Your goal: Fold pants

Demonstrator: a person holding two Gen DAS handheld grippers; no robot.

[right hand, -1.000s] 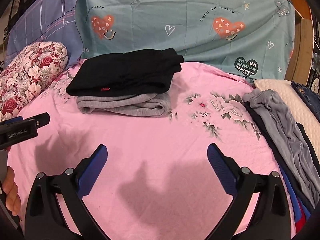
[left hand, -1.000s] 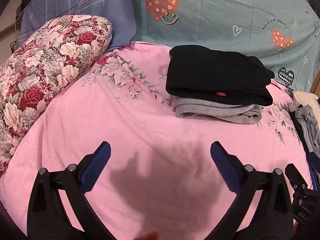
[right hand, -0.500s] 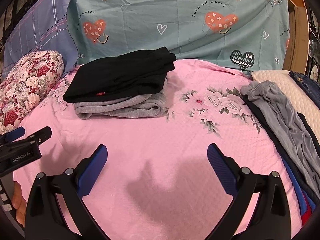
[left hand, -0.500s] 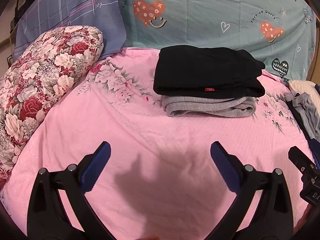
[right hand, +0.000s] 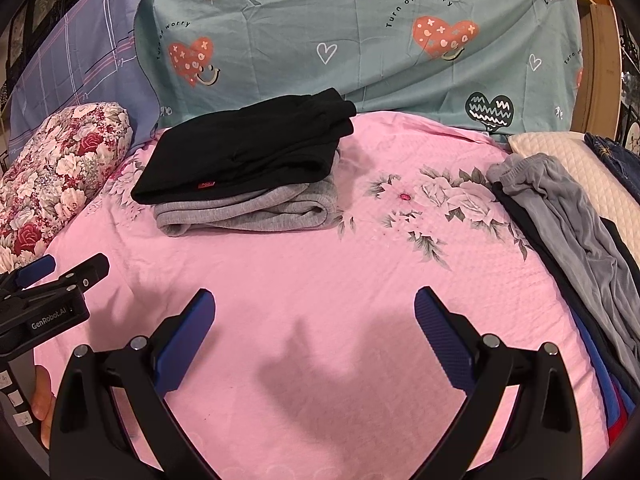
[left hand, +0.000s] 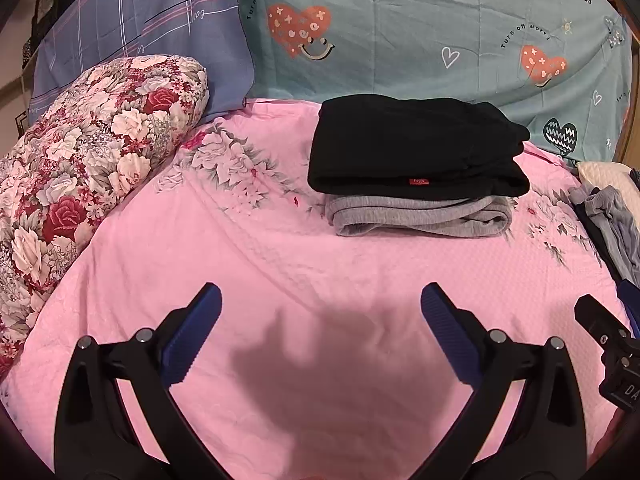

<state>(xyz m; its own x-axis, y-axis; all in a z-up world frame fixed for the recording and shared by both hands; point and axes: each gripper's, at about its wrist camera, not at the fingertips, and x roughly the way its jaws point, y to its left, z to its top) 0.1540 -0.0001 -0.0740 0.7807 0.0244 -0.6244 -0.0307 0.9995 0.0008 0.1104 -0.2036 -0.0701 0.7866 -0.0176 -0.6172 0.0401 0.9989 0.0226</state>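
Observation:
Folded black pants lie on top of folded grey pants on the pink bedsheet; the stack also shows in the right wrist view. Unfolded grey pants lie in a pile of clothes at the bed's right side. My left gripper is open and empty above the sheet, well short of the stack. My right gripper is open and empty over bare sheet. The left gripper also shows in the right wrist view at the left edge.
A floral pillow lies at the left. A teal heart-print cloth and a blue plaid cloth stand behind the bed. A cream quilted pillow and dark clothes lie at the right edge.
Both grippers have drawn back and tilted a little, so the folded stack sits slightly farther off and more centred. Both stay open and empty.

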